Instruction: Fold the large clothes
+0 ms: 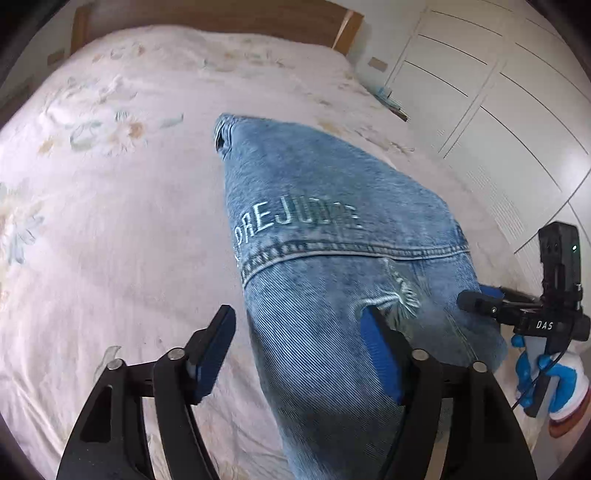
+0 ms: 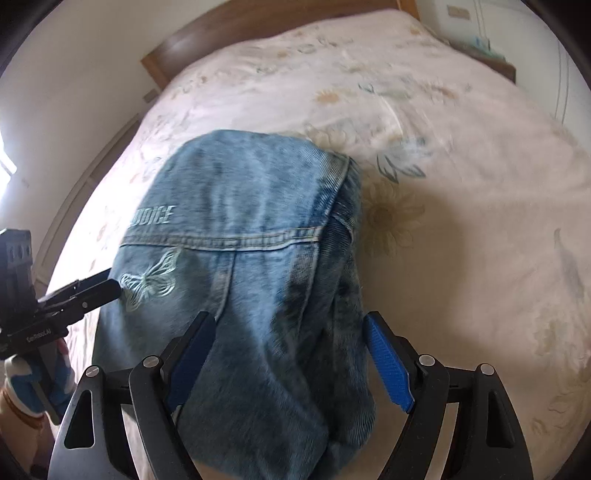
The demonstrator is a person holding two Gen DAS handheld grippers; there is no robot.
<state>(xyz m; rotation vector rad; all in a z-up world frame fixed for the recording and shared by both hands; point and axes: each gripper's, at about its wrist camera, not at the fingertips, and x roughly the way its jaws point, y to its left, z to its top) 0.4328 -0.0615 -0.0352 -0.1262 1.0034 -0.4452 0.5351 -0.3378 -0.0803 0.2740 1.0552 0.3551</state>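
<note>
I am hovering both claws, left (image 1: 299,354) and right (image 2: 290,363), jaws spread, gripping nothing, over the denim jacket (image 1: 332,236), its long axis running toward 12 o'clock.

Denim jacket (image 1: 332,206) on bed (image 1: 110,184), headboard (image 1: 221,18) behind.

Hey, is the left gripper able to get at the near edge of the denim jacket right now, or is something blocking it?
Probably yes. The left gripper is open, its fingers straddling the near part of the denim jacket on the bed. Nothing lies between them, and the right gripper sits off at the jacket's far side.
</note>
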